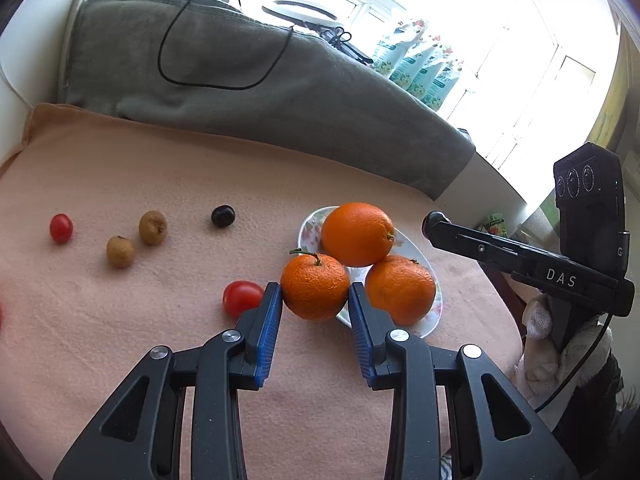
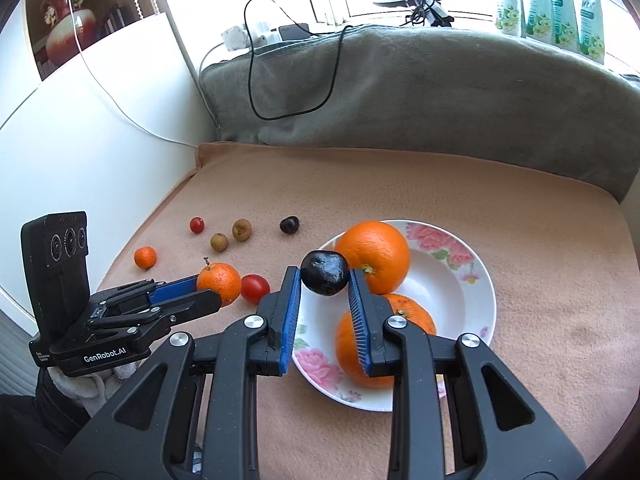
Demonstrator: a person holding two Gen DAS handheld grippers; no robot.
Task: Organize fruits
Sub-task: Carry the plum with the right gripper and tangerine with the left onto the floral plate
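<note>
My left gripper (image 1: 315, 294) is shut on a stemmed mandarin (image 1: 315, 288), just left of the flowered plate (image 1: 308, 228). Two oranges (image 1: 357, 234) (image 1: 400, 288) lie in that plate. In the right wrist view, my right gripper (image 2: 324, 278) is shut on a dark wrinkled fruit (image 2: 324, 272) over the plate (image 2: 460, 300)'s left part, in front of the oranges (image 2: 374, 256) (image 2: 416, 312). The left gripper (image 2: 200, 286) and its mandarin (image 2: 219, 282) show at the left. On the cloth lie two cherry tomatoes (image 2: 255, 288) (image 2: 196, 224), two longans (image 2: 242, 229) (image 2: 219, 242), a dark fruit (image 2: 289, 224) and a small mandarin (image 2: 145, 257).
A peach cloth (image 2: 540, 240) covers the surface. Behind it a grey folded blanket (image 2: 400, 92) carries a black cable (image 2: 256, 80). A white wall (image 2: 100, 140) borders the left side. Green packets (image 2: 560, 8) stand by the window.
</note>
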